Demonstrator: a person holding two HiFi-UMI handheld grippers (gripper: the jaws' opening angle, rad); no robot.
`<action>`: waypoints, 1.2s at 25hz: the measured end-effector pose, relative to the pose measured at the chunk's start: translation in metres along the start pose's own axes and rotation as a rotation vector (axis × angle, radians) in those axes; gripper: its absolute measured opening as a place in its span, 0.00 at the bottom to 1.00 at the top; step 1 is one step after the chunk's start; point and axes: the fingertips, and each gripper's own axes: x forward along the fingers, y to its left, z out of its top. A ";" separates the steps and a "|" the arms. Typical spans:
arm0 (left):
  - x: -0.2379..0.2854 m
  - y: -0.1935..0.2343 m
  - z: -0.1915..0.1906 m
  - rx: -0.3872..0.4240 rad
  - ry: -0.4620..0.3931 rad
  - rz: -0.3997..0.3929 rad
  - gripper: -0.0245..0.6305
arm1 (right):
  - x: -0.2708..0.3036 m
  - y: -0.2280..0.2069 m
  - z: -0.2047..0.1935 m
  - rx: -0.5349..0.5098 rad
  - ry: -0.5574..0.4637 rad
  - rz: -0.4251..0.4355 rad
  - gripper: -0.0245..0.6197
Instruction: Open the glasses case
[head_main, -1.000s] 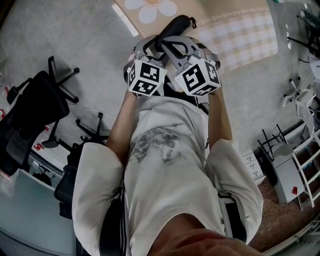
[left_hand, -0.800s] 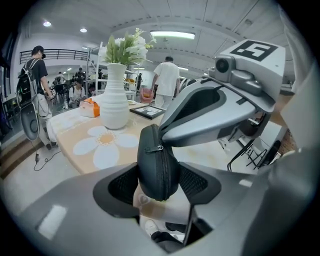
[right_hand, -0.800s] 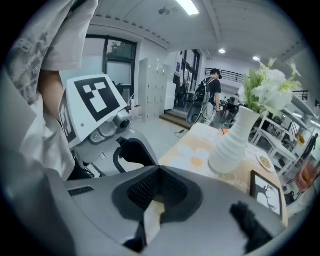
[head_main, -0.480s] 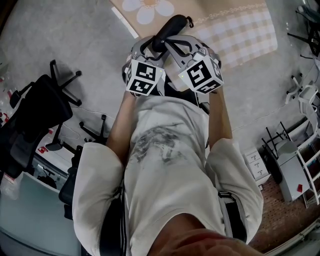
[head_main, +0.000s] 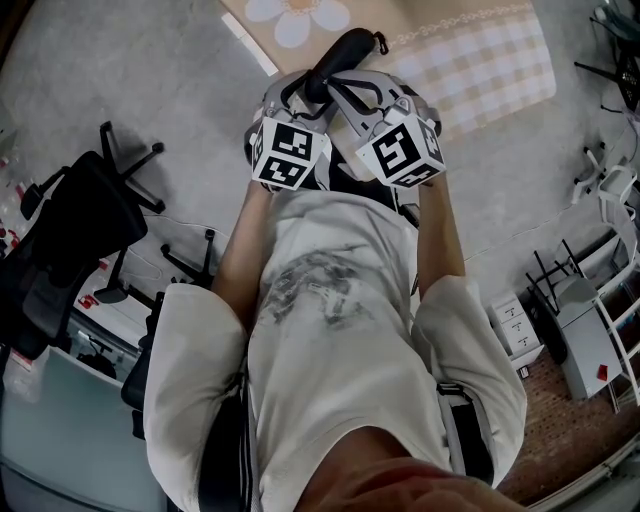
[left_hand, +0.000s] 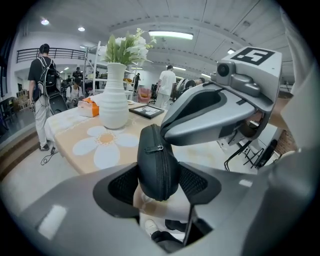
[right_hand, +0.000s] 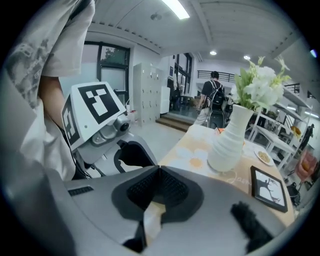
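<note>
A black zipped glasses case (head_main: 341, 54) is held upright in the air, in front of the person's chest and over the table's near edge. My left gripper (head_main: 303, 92) is shut on its lower end. In the left gripper view the case (left_hand: 158, 165) stands between the mesh pads with the zip pull (left_hand: 155, 148) facing me. My right gripper (left_hand: 167, 134) reaches in from the right, its tip just above the zip pull. In the right gripper view that gripper (right_hand: 159, 170) is shut, pads together, with nothing visible between them.
The table (head_main: 480, 60) has a beige checked cloth with daisy prints. On it stand a white vase of flowers (left_hand: 114, 95) and a picture frame (right_hand: 269, 187). Black office chairs (head_main: 80, 220) stand on the floor at left, white furniture (head_main: 590, 330) at right. People walk in the background.
Both grippers and the case have edged slightly up and left in the head view. The grips look the same.
</note>
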 end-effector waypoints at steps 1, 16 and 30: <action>0.000 0.000 0.000 0.001 -0.001 -0.002 0.44 | 0.001 0.001 0.000 0.005 -0.004 0.003 0.06; 0.001 0.003 0.001 -0.007 0.004 -0.011 0.44 | 0.012 0.003 0.002 -0.014 0.012 0.035 0.06; 0.006 0.002 0.008 0.013 0.013 -0.007 0.44 | 0.010 0.002 0.001 -0.055 0.025 0.087 0.24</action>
